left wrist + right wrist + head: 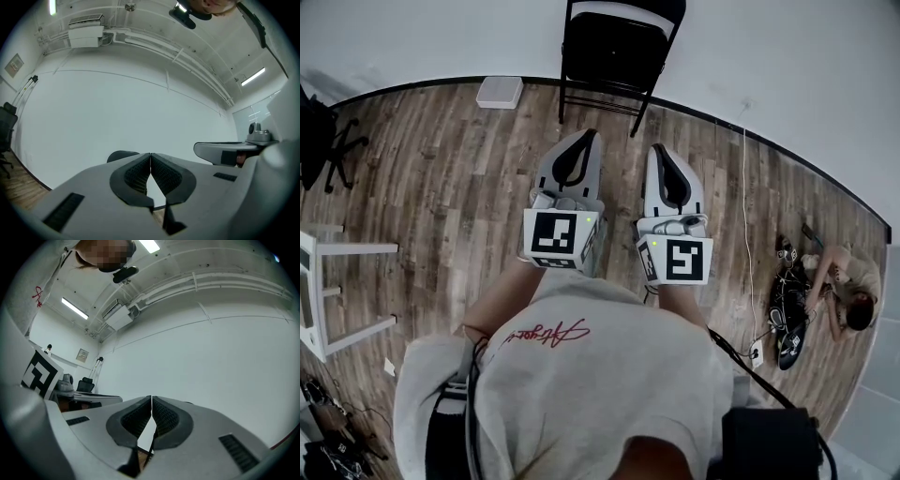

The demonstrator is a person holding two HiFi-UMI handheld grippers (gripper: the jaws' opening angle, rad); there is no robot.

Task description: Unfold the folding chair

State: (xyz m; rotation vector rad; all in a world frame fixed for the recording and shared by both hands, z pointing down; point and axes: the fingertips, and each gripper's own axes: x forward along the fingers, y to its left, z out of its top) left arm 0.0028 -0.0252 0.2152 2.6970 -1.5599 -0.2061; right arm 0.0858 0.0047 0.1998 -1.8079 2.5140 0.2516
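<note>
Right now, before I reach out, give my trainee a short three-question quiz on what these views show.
1. True or false: the left gripper is clamped on the folding chair.
2. Which grippers are shut? A: left gripper only. B: right gripper only. C: both. D: neither.
3. Fill in: ahead of both grippers, the folding chair stands close beside the white ____.
Key: 1 false, it touches nothing; 2 C; 3 wall.

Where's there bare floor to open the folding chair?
Bare wood floor in front of the folding chair and leftward beside the white box. Crowded right: cable, gear, a seated person; white stool far left.
</note>
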